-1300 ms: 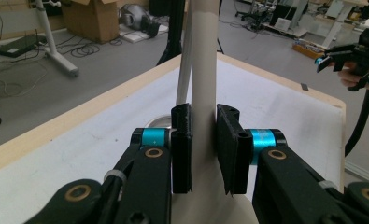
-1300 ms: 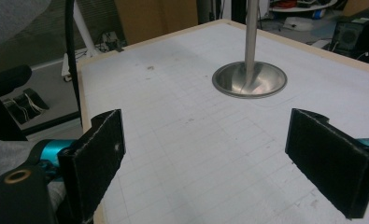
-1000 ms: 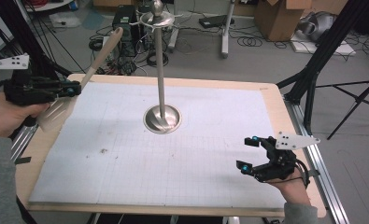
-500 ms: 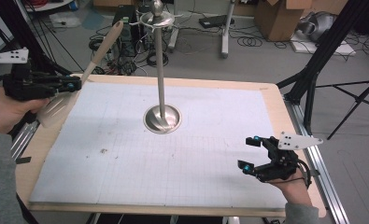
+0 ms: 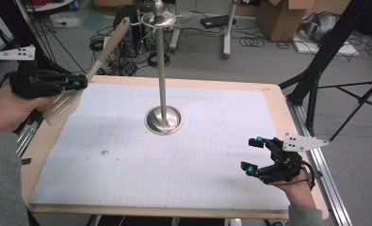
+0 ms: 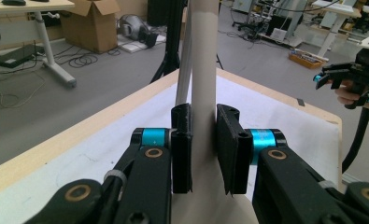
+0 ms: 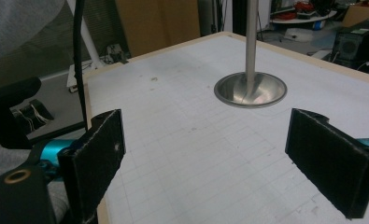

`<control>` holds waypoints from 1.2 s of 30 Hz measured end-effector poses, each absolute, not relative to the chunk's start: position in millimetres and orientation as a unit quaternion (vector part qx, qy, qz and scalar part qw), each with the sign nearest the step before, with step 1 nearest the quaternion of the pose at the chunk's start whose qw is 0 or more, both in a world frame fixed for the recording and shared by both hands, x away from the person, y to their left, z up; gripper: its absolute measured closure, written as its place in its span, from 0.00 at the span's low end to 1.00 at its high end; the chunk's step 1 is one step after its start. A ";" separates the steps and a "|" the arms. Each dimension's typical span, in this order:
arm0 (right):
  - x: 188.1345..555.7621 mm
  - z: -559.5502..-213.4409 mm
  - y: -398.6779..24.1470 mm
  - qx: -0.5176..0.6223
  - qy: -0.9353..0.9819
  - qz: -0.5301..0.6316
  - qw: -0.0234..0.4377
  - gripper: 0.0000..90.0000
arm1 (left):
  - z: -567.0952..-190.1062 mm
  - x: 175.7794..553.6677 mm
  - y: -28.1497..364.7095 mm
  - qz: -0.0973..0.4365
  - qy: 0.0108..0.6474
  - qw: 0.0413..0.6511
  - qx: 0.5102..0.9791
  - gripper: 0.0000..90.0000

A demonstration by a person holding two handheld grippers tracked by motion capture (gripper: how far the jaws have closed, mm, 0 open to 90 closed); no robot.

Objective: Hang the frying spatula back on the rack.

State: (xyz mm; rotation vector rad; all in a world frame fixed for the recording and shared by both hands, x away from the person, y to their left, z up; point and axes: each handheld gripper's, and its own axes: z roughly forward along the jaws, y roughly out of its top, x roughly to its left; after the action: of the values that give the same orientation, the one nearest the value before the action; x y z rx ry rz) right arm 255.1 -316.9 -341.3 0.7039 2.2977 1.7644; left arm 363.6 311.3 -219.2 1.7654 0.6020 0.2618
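The pale wooden handle of a spatula [image 6: 204, 93] with a flat silvery blade is clamped between the two black fingers [image 6: 182, 144] of the left gripper [image 5: 77, 84]. In the high view the spatula [image 5: 87, 77] is held in the air over the left rim of the surface, its blade hanging low beside the gripper and its handle slanting up towards the top of the tall steel stand [image 5: 162, 70]. Whether the handle tip touches the thin hooks at the stand's head cannot be told, as that part is small and blurred.

The fingers [image 7: 98, 154] of the right gripper [image 5: 252, 154] are spread wide with nothing between them, low over the white gridded surface [image 5: 198, 155] near its right front corner. The stand's round dished base [image 7: 250, 89] is seen ahead of them.
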 end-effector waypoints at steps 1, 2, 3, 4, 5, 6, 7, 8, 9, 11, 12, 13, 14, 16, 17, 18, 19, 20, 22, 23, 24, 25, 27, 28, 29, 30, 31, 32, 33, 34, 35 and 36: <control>254.9 -341.3 -316.9 0.236 0.768 0.590 0.080 0.12 | -219.2 363.7 310.4 0.110 0.258 0.591 0.756 0.85; 255.0 -341.3 -316.9 0.235 0.768 0.590 0.081 0.12 | -219.3 364.0 309.6 0.109 0.255 0.594 0.755 0.85; 255.0 -341.3 -316.4 0.235 0.768 0.590 0.082 0.12 | -219.4 364.4 309.2 0.109 0.255 0.594 0.755 0.85; 255.3 -341.4 -316.3 0.233 0.769 0.589 0.084 0.12 | -219.7 365.1 308.7 0.110 0.257 0.594 0.755 0.85; 254.8 -341.6 -315.8 0.234 0.771 0.587 0.081 0.12 | -219.9 365.9 308.4 0.110 0.261 0.593 0.754 0.85; 254.7 -341.5 -315.3 0.235 0.770 0.587 0.080 0.12 | -220.1 366.7 308.5 0.109 0.261 0.592 0.754 0.85; 255.0 -341.6 -315.2 0.233 0.771 0.587 0.082 0.12 | -220.7 367.1 308.3 0.110 0.263 0.592 0.754 0.85; 254.8 -341.5 -315.1 0.233 0.771 0.587 0.081 0.12 | -220.9 367.8 308.7 0.110 0.262 0.590 0.756 0.85; 254.6 -341.3 -315.2 0.233 0.770 0.588 0.081 0.12 | -221.2 368.0 308.4 0.109 0.262 0.592 0.755 0.85; 254.4 -340.9 -315.7 0.233 0.771 0.587 0.082 0.12 | -221.6 368.7 308.2 0.109 0.261 0.592 0.754 0.85; 254.3 -340.8 -316.0 0.234 0.771 0.587 0.083 0.12 | -222.1 369.2 307.3 0.106 0.261 0.595 0.753 0.85; 254.4 -341.0 -316.2 0.233 0.770 0.588 0.084 0.12 | -222.6 369.8 306.5 0.106 0.260 0.595 0.753 0.85; 254.4 -341.1 -316.4 0.233 0.771 0.587 0.084 0.12 | -223.5 370.5 305.2 0.105 0.259 0.596 0.753 0.85; 254.6 -341.3 -316.5 0.233 0.771 0.587 0.086 0.12 | -225.3 371.8 303.2 0.104 0.258 0.596 0.753 0.85; 254.3 -341.4 -316.6 0.233 0.771 0.586 0.084 0.12 | -226.0 372.4 302.1 0.101 0.259 0.596 0.753 0.85; 254.3 -341.4 -316.6 0.234 0.771 0.587 0.084 0.12 | -227.4 373.3 300.7 0.100 0.258 0.594 0.755 0.85; 254.1 -341.3 -316.9 0.235 0.770 0.587 0.084 0.12 | -228.6 373.7 299.6 0.099 0.257 0.595 0.755 0.85; 254.0 -341.3 -316.9 0.235 0.770 0.587 0.083 0.12 | -229.3 374.2 298.6 0.097 0.255 0.596 0.755 0.85; 254.0 -341.3 -317.1 0.236 0.770 0.587 0.083 0.12 | -230.4 374.7 296.9 0.096 0.255 0.599 0.753 0.85; 254.1 -341.4 -317.2 0.235 0.770 0.587 0.083 0.12 | -230.6 374.9 296.4 0.094 0.255 0.599 0.753 0.85; 254.1 -341.4 -317.1 0.236 0.770 0.587 0.083 0.12 | -231.2 375.3 295.3 0.093 0.255 0.601 0.752 0.85; 254.4 -341.5 -317.1 0.235 0.770 0.587 0.084 0.12 | -231.8 375.6 294.6 0.093 0.255 0.601 0.751 0.85; 254.1 -341.4 -316.6 0.236 0.771 0.586 0.083 0.12 | -232.8 376.2 292.1 0.089 0.253 0.602 0.752 0.85; 254.4 -341.4 -316.5 0.234 0.771 0.586 0.085 0.12 | -233.1 376.3 291.3 0.091 0.252 0.600 0.754 0.85; 254.2 -341.4 -316.2 0.235 0.771 0.586 0.084 0.12 | -233.4 376.5 290.3 0.088 0.252 0.599 0.755 0.85; 254.2 -341.4 -316.1 0.235 0.771 0.586 0.083 0.12 | -233.9 376.7 289.2 0.087 0.250 0.599 0.756 0.85; 254.3 -341.5 -316.2 0.235 0.771 0.586 0.083 0.12 | -234.0 376.7 288.8 0.087 0.250 0.599 0.756 0.85; 254.2 -341.5 -316.2 0.236 0.771 0.586 0.082 0.12 | -234.5 376.8 287.8 0.083 0.249 0.600 0.756 0.85; 254.3 -341.7 -316.2 0.235 0.771 0.586 0.082 0.12 | -234.8 377.1 287.2 0.082 0.248 0.600 0.756 0.85; 254.3 -341.7 -316.2 0.235 0.771 0.586 0.082 0.12 | -235.5 377.3 286.3 0.083 0.246 0.598 0.758 0.85; 254.3 -341.7 -316.2 0.235 0.771 0.586 0.082 0.12 | -236.4 377.4 285.2 0.081 0.246 0.599 0.758 0.85; 254.3 -341.6 -316.3 0.235 0.771 0.586 0.082 0.12 | -237.0 377.7 284.0 0.082 0.246 0.596 0.760 0.85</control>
State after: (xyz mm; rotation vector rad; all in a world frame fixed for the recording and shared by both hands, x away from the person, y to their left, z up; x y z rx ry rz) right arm 254.3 -316.3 -341.6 0.7027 2.3046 1.7500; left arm 377.7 284.0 -237.0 1.7642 0.5708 0.1900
